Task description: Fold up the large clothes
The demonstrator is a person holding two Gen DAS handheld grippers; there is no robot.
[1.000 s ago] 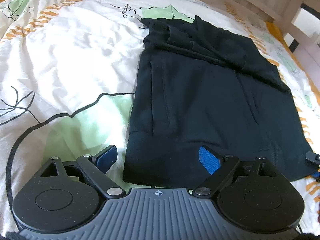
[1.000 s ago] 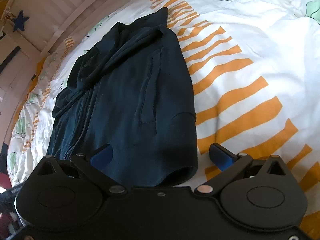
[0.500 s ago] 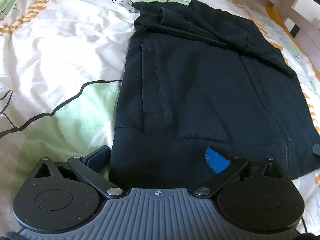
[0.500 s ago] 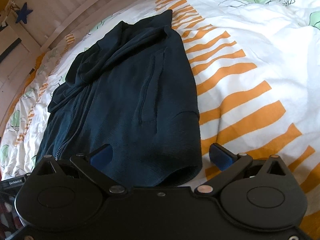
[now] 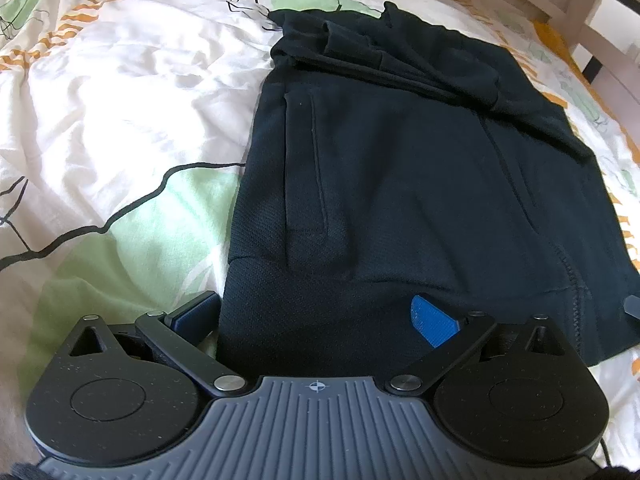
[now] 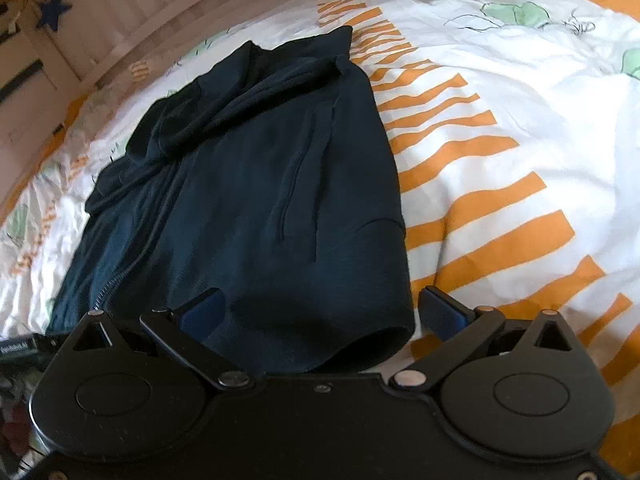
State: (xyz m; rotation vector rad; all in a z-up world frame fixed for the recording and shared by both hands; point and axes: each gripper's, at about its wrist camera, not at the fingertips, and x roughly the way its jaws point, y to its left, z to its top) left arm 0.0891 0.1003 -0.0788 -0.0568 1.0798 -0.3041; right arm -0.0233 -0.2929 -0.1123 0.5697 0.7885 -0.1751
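Dark navy knit, a zip-front jacket (image 5: 420, 184), lies flat on the bed's patterned duvet (image 5: 120, 120), sleeves and collar bunched across its far end, hem toward the person.

Left tongs (image 5: 316, 316): spread as wide as they go, nothing gripped. They straddle the hem's left corner; one pad sits just off the cloth edge on the duvet, the other over the hem band.

Right tongs (image 6: 320, 312): also wide apart, holding nothing. They straddle the hem's right corner (image 6: 384, 332), where the edge gapes a little off the bed.

Risks as I judge them:
- The gaping right corner shows separate layers. Tongs closing there may catch only the top layer, so the lower one stays behind and the fold comes out skewed.
- The outer left pad rests on the duvet. Closing here could pinch bedding along with the hem and drag it up.
- Soft knit with a zip down the middle: if the two corners rise unevenly, the front may sag or twist along the zip line.
- The bunched sleeves at the far end are loose; a quick lift could spill them sideways.
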